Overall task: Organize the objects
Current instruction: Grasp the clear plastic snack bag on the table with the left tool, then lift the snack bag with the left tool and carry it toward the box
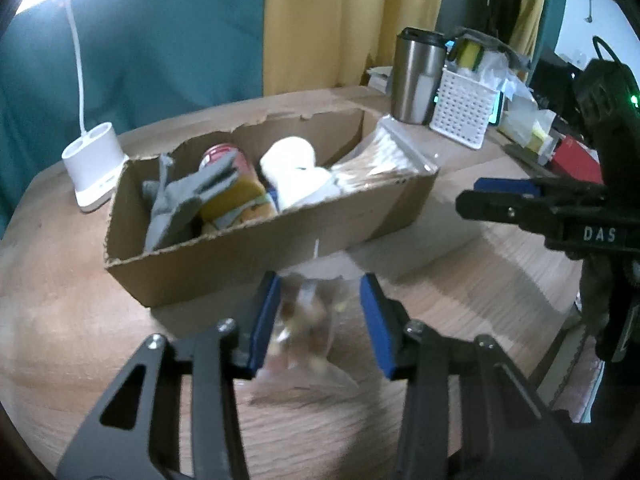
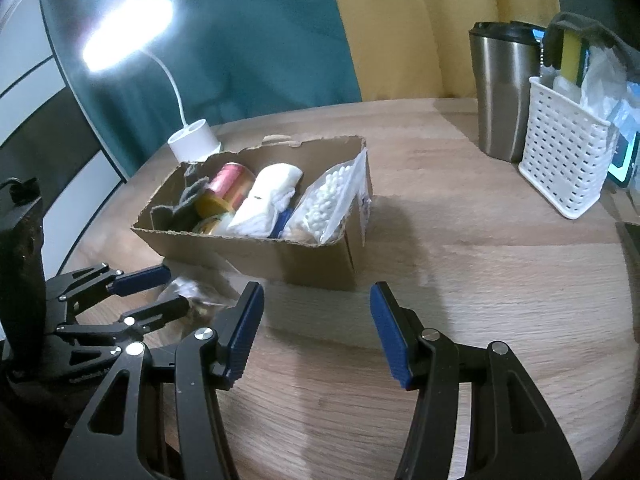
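Note:
My left gripper [image 1: 320, 320] is shut on a small clear bag [image 1: 304, 320] of brownish bits, held just above the wooden table [image 1: 80, 320] in front of the cardboard box [image 1: 240, 248]. In the box lie a grey glove [image 1: 180, 200], a red can [image 1: 228, 160], a white cloth roll [image 1: 292, 164] and a bag of cotton swabs [image 1: 380, 160]. In the right wrist view the left gripper [image 2: 170, 290] and the clear bag [image 2: 188, 288] sit at lower left, near the box [image 2: 248, 248]. My right gripper [image 2: 316, 332] stands open over bare table with nothing between its fingers.
A white lamp base [image 1: 94, 160] stands left of the box. At the back right are a steel tumbler [image 2: 504, 92], a white perforated basket [image 2: 564, 152] stuffed with items, and a red box [image 1: 576, 156]. Curtains hang behind the table.

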The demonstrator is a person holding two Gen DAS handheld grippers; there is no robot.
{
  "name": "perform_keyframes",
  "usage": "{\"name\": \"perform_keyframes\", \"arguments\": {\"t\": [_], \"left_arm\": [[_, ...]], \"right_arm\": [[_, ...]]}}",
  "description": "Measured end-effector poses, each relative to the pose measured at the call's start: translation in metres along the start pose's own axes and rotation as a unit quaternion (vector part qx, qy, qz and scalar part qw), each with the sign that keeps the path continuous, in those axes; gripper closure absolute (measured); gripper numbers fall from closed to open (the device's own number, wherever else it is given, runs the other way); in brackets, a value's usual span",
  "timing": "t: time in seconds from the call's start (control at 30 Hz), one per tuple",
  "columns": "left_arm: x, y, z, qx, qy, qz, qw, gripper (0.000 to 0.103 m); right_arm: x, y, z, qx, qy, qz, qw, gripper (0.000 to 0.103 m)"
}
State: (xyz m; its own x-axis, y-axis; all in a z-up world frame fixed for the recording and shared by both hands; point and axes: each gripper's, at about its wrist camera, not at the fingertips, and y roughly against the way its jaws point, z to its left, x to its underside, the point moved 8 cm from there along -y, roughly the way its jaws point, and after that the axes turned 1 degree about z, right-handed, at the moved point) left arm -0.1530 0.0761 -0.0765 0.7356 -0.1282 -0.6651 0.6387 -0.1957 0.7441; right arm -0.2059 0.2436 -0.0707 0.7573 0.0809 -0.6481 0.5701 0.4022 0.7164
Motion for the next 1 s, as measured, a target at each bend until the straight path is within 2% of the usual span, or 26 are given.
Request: {"name": "perform_keyframes", "arguments": {"t": [0.03, 0.2, 0.47, 0.5, 0.6, 0.77, 0.93, 1.0], "left_arm": [[-0.001, 0.002, -0.001, 0.001, 0.001, -0.001, 1.0, 0.068], [-0.005, 0.006, -0.003, 0.002, -0.001, -0.006, 1.0, 0.068], [0.012, -0.006, 0.008, -0.016, 0.01, 0.03, 0.9994, 0.062], [0.015, -0.008, 0.009, -0.019, 0.008, 0.034, 0.9992, 0.061], [0.022, -0.014, 0.009, -0.019, 0.006, 0.044, 0.9989, 0.044], [0.029, -0.02, 0.009, -0.013, 0.009, 0.047, 0.9988, 0.044], [0.026, -0.018, 0.008, -0.011, 0.011, 0.039, 0.9991, 0.059], [0.023, -0.016, 0.006, -0.006, 0.009, 0.036, 0.9993, 0.06]], "right_arm": [[-0.001, 0.002, 0.0, 0.0, 0.001, -0.001, 1.0, 0.045], [-0.003, 0.008, -0.001, 0.002, 0.003, -0.007, 1.0, 0.045], [0.0, 0.011, -0.002, 0.003, 0.003, -0.007, 1.0, 0.045], [0.0, 0.011, -0.003, 0.004, 0.002, -0.006, 1.0, 0.045], [0.003, 0.012, -0.003, 0.004, 0.0, -0.005, 1.0, 0.045], [0.005, 0.012, -0.003, 0.003, 0.001, -0.004, 1.0, 0.045], [0.005, 0.013, -0.005, 0.005, 0.001, -0.004, 1.0, 0.045], [0.005, 0.014, -0.007, 0.006, 0.0, -0.005, 1.0, 0.045]]}}
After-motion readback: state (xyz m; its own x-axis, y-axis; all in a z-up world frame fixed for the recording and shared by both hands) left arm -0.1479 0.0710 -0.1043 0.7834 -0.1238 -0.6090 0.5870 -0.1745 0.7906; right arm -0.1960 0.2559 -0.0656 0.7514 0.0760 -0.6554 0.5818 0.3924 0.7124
